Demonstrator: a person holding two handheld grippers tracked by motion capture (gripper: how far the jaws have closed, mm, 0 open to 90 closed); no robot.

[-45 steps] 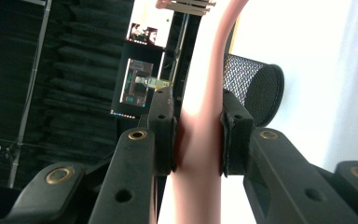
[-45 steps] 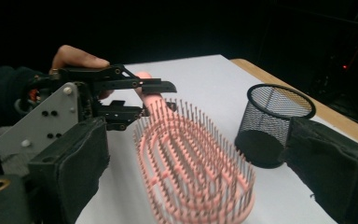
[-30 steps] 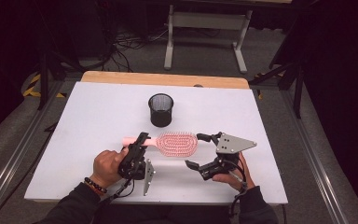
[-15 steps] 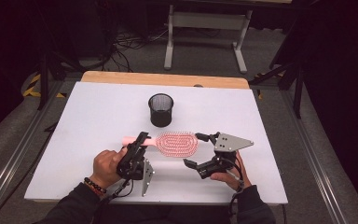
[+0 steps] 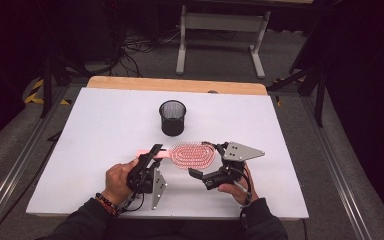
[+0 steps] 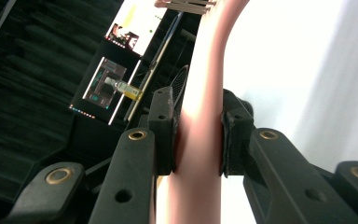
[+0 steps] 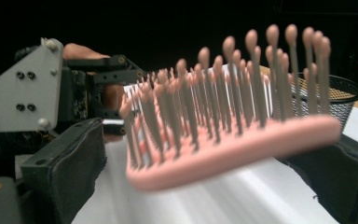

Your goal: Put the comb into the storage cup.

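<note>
We take the mesh cup (image 5: 172, 117) as our landmark; the pink hairbrush (image 5: 192, 155) hangs just on the near side of it, lifted a little off the white table (image 5: 100, 120), bristles up, its handle running off to the cup's left. It looks to us a light, stiff plastic thing — smooth and likely a bit slippery along the handle, with springy bristles that would give no firm purchase; so the handle, or the solid rim of the head, is where we would take hold. The left gripper (image 6: 198, 135) is clenched on the handle, both pads pressed flat against its sides; the right gripper (image 5: 207, 160) stands nearer us than the cup, at the head end, its jaws spread wide to either side of the head — in the right gripper view we see a gap at each pad (image 7: 67, 161), so it grasps nothing yet.
</note>
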